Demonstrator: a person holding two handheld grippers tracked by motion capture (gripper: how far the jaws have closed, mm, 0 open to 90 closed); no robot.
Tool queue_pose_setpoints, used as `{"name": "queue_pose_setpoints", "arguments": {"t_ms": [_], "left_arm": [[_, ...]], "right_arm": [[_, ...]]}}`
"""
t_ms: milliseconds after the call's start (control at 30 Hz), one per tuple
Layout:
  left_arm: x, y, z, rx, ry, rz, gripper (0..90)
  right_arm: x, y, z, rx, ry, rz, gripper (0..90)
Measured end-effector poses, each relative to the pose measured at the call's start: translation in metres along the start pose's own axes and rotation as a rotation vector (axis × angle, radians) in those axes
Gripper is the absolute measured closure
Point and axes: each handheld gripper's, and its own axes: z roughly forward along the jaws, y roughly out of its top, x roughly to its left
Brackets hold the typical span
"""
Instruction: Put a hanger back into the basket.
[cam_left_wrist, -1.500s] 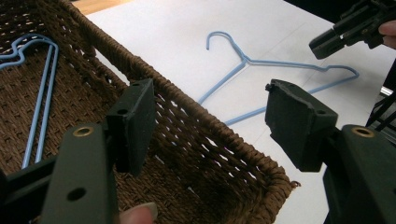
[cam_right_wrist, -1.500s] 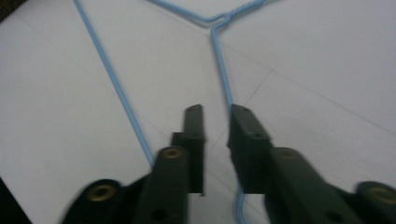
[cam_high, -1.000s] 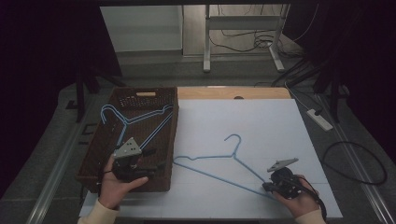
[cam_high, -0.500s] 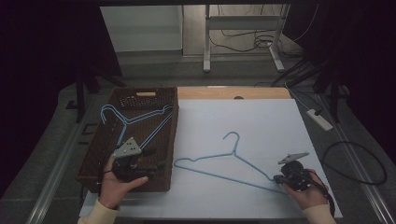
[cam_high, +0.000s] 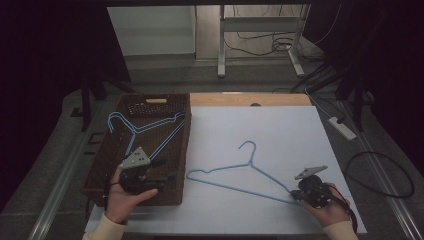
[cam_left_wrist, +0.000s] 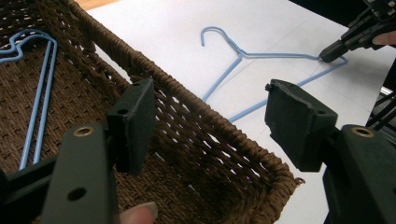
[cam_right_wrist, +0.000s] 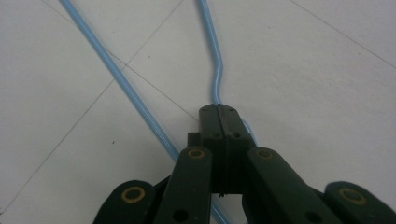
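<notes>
R gripper (cam_high: 300, 194) is clamped on the near-right corner of the blue hanger (cam_high: 235, 172). In the right gripper view the jaws meet flush, with the wire coming out right at the tips (cam_right_wrist: 218, 114), so it's pinched tight. The hanger lies flat on the white table (cam_high: 280, 130), hook pointing away from the person, its long bar running toward the basket (cam_high: 186, 150). It sits just beside the basket's right wall; can't tell if the far corner touches it.

L gripper (cam_high: 159, 177) hangs over the basket's near-right corner, jaws wide apart w/ nothing between them. The left gripper view shows the wicker rim (cam_left_wrist: 205, 126) passing under the gap, not gripped. Two more blue hangers (cam_high: 137, 131) already lie inside the basket.

Step in hand, by the look of it: grip made on the loose hanger, lift not begun, as the wire lies flat on the table.

Next move prob. calls for raising the gripped corner, then swinging the hanger left over the rim w/o the hook or far corner snagging the weave. A one-corner pinch means the wire will droop and may twist in the jaws, so a slow carry is wise. L gripper could catch the free end to steady it, or clear off to leave room for the drop.
</notes>
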Motion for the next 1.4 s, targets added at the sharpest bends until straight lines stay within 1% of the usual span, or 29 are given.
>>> {"name": "queue_pose_setpoints", "arguments": {"t_ms": [167,200,267,333,500,567,633,700,733,767,800,833,867,900,933,967,1000,1033,1067,1200,1233,1267,1300,1367,1400], "left_arm": [[-0.001,0.001,-0.001,-0.004,-0.001,0.001,34.7],[-0.001,0.001,0.000,-0.003,-0.001,0.003,34.7],[-0.001,0.001,0.000,-0.002,0.000,0.004,34.7],[-0.002,0.001,0.000,-0.002,-0.001,0.005,34.7],[-0.002,0.001,0.000,-0.003,-0.002,0.004,34.7],[-0.002,0.001,0.000,-0.003,-0.002,0.004,34.7],[-0.002,0.001,0.001,-0.003,-0.003,0.004,34.7],[-0.003,0.001,0.001,-0.001,-0.004,0.005,34.7],[-0.003,0.002,0.001,-0.001,-0.004,0.007,34.7],[-0.003,0.002,0.001,-0.001,-0.004,0.007,34.7],[-0.003,0.002,0.002,-0.001,-0.004,0.006,34.7],[-0.003,0.002,0.002,-0.001,-0.004,0.006,34.7],[-0.003,0.001,0.002,0.000,-0.005,0.005,34.7],[-0.003,0.001,0.002,0.000,-0.005,0.005,34.7],[-0.003,0.001,0.002,-0.001,-0.005,0.006,34.7],[-0.003,0.001,0.002,-0.001,-0.005,0.006,34.7],[-0.003,0.001,0.002,-0.001,-0.006,0.006,34.7],[-0.003,0.001,0.002,-0.001,-0.007,0.006,34.7],[-0.004,0.001,0.002,-0.001,-0.008,0.006,34.7],[-0.004,0.001,0.002,-0.001,-0.009,0.007,34.7],[-0.004,0.001,0.002,-0.001,-0.009,0.007,34.7],[-0.004,0.001,0.002,-0.001,-0.010,0.008,34.7],[-0.004,0.001,0.002,-0.001,-0.009,0.009,34.7],[-0.004,0.001,0.002,-0.002,-0.010,0.009,34.7],[-0.004,0.001,0.002,-0.001,-0.010,0.010,34.7]], "right_arm": [[-0.007,-0.001,0.000,-0.008,-0.019,0.015,90.0],[-0.014,-0.001,0.000,-0.014,-0.028,0.036,90.0],[-0.020,-0.001,0.000,-0.018,-0.028,0.048,90.0],[-0.022,0.000,0.001,-0.020,-0.028,0.051,90.0],[-0.035,0.003,0.002,-0.022,-0.068,0.065,90.0],[-0.041,0.004,0.003,-0.024,-0.071,0.077,90.0],[-0.045,0.005,0.003,-0.025,-0.067,0.078,90.0],[-0.044,0.008,0.004,-0.026,-0.069,0.047,90.0],[-0.043,0.010,0.004,-0.035,-0.056,0.031,90.0],[-0.043,0.010,0.004,-0.035,-0.056,0.031,90.0],[-0.038,0.019,0.001,-0.065,-0.021,-0.013,86.3],[-0.036,0.023,0.001,-0.076,-0.010,-0.022,82.9],[-0.033,0.031,0.000,-0.089,0.013,-0.045,78.8],[-0.033,0.031,0.000,-0.089,0.013,-0.045,78.8],[-0.030,0.043,0.001,-0.088,0.017,-0.089,73.6],[-0.030,0.043,0.001,-0.088,0.017,-0.089,73.6],[-0.027,0.058,0.003,-0.072,0.041,-0.117,65.2],[-0.027,0.058,0.003,-0.072,0.041,-0.117,65.2],[-0.024,0.070,0.008,-0.043,0.063,-0.140,56.2],[-0.020,0.090,0.019,0.010,0.072,-0.185,51.1],[-0.020,0.090,0.019,0.010,0.072,-0.185,51.1],[-0.019,0.093,0.021,0.021,0.072,-0.190,50.7],[-0.018,0.100,0.025,0.038,0.065,-0.208,50.7],[-0.017,0.107,0.030,0.054,0.069,-0.224,50.7],[-0.016,0.113,0.034,0.070,0.067,-0.235,51.4]]}}
